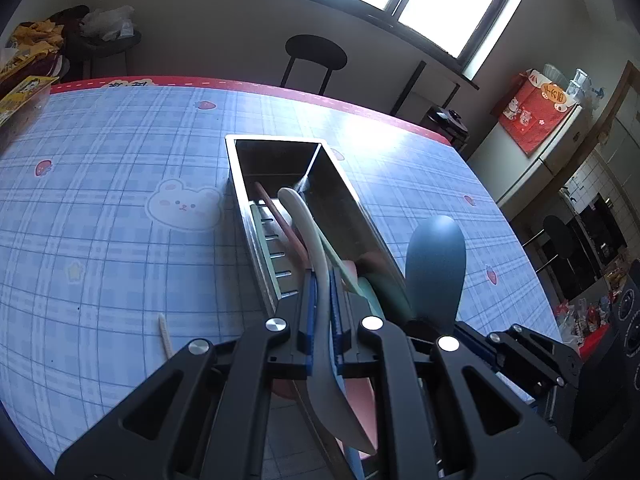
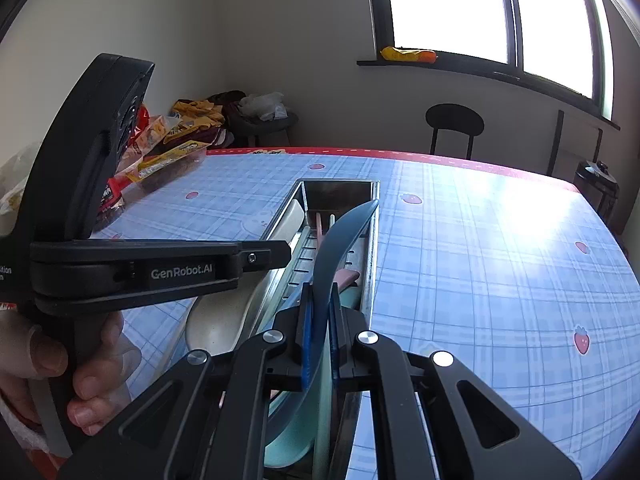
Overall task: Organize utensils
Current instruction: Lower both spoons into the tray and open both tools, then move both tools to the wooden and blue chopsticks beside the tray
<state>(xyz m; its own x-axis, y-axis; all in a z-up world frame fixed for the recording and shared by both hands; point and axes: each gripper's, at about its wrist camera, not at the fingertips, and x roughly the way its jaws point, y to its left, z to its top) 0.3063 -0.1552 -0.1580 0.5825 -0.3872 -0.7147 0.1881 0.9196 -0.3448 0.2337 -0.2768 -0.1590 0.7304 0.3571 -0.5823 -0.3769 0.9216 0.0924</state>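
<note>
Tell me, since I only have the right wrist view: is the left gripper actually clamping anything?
Observer: Yes. The left wrist view shows the left gripper shut on a white spoon, its handle end reaching into the metal tray.
Operator: Is anything loose on the table outside that tray?
Observer: One pale stick lies on the tablecloth, to the tray's left and apart from it.

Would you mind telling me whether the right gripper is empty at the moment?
No, the right gripper is closed on a dark blue spoon, whose handle sits pinched between its fingers above the metal tray.
</note>
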